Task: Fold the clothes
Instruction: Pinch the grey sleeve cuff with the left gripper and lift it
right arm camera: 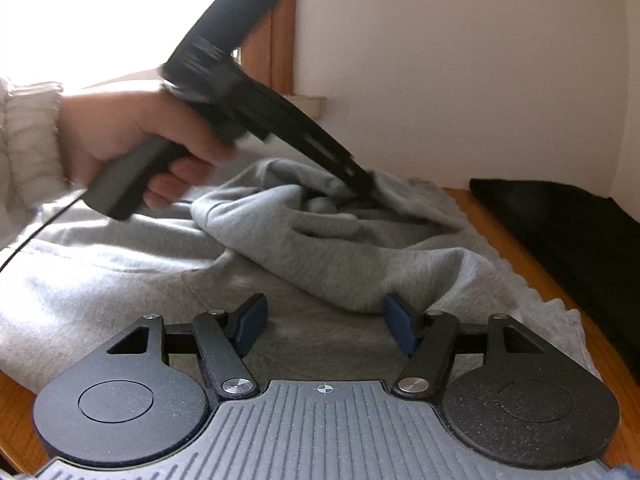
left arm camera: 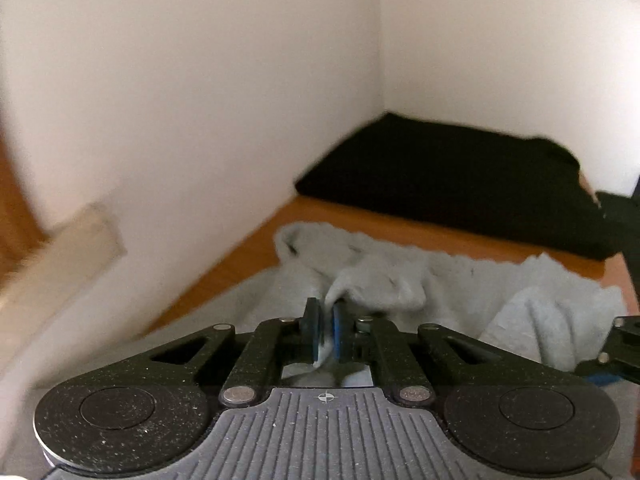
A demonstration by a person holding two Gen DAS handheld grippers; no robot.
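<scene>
Left tool [left arm camera: 326, 332] clamped on a fold of grey sweatshirt [right arm camera: 320, 248], crumpled mid-surface [right arm camera: 540, 256]. Right tool [right arm camera: 325, 322] open over the fabric, nothing gripped. Black cloth [left arm camera: 460, 184] at far corner by walls.

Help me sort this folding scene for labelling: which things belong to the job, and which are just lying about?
Job:
- grey sweatshirt
- left gripper, jaws shut on a fold of it
- right gripper, jaws open

Lying about:
- black cloth
- wooden table
</scene>
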